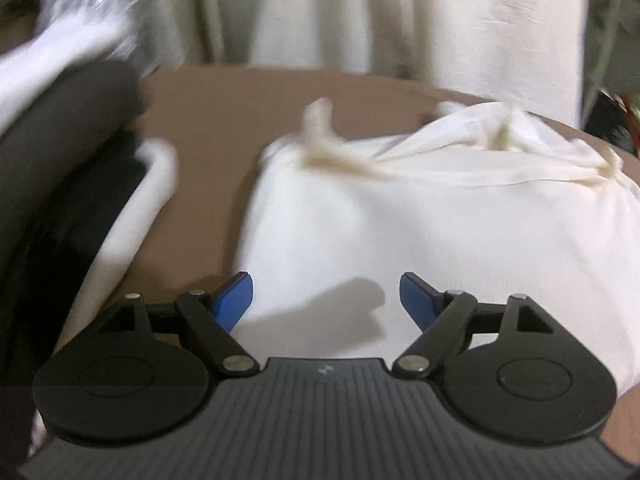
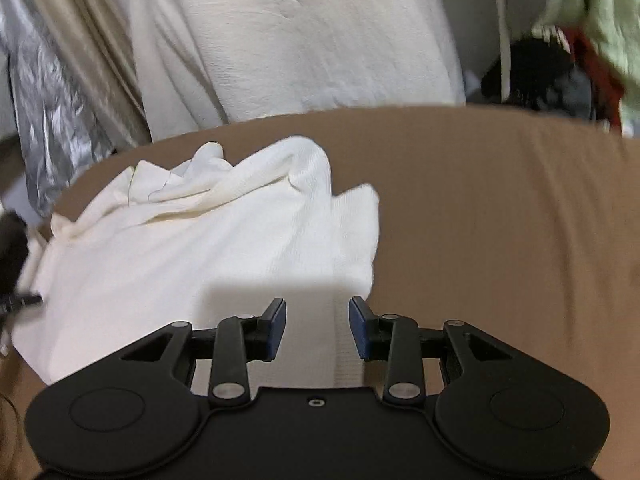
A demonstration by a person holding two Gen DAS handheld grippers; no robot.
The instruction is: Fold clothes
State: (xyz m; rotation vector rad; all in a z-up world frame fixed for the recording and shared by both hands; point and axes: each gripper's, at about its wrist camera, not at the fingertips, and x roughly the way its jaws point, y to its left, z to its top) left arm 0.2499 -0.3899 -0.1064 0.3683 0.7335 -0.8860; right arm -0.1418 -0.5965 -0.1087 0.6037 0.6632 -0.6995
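White garment lies on brown surface straight ahead of left gripper, near edge under and between blue pads; jaws spread wide, nothing pinched; rumpled collar end far ahead; black cloth and white pile off to left; cream fabric hangs beyond

Right wrist view: right gripper over garment's near right corner, jaws partly apart, cloth below, not clamped; bare brown surface to right; crinkled silver sheet far left; green and red clothes far right
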